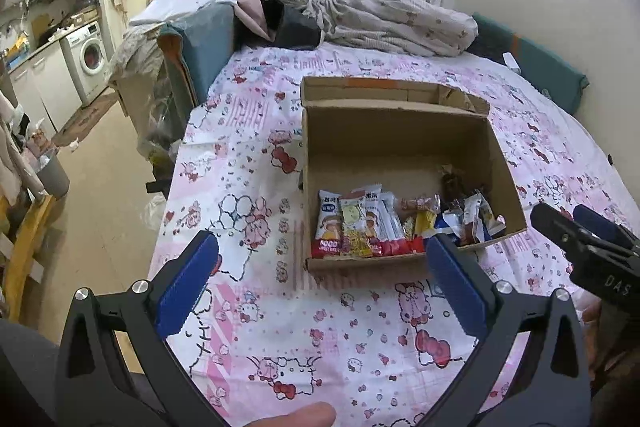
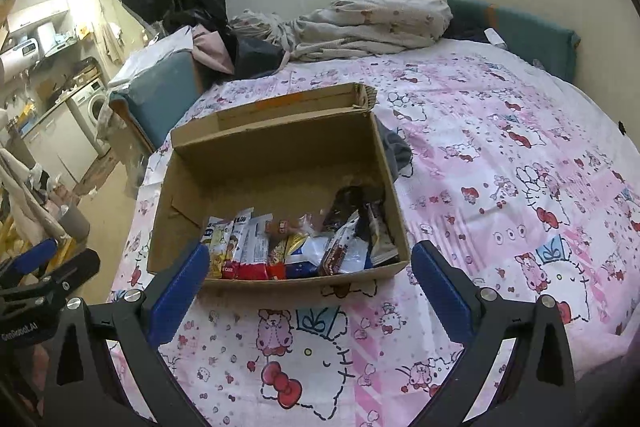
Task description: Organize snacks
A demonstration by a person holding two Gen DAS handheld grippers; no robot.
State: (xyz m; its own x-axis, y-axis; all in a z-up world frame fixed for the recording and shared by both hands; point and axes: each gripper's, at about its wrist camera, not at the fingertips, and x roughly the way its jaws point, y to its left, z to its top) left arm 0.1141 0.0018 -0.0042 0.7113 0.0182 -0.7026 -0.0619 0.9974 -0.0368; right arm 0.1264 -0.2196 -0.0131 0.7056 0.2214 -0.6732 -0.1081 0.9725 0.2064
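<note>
Both tongs, the left tongs (image 1: 320,267) and right tongs (image 2: 306,273), gape wide with nothing between their blue pads, poised over the pink cartoon-print bedsheet (image 2: 500,163). Just ahead sits the open brown cardboard box (image 1: 400,131), with colourful wrapped snack packets (image 2: 288,247) lined along its near wall.

Snack packets (image 2: 296,247) inside open cardboard box (image 2: 276,155)

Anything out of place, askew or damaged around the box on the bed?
Little stands out. The snacks are all bunched along the near wall of the box, leaving the far half bare. The back flap has a torn, ragged corner. Nothing has spilled onto the sheet. Both claws are open and empty.
</note>
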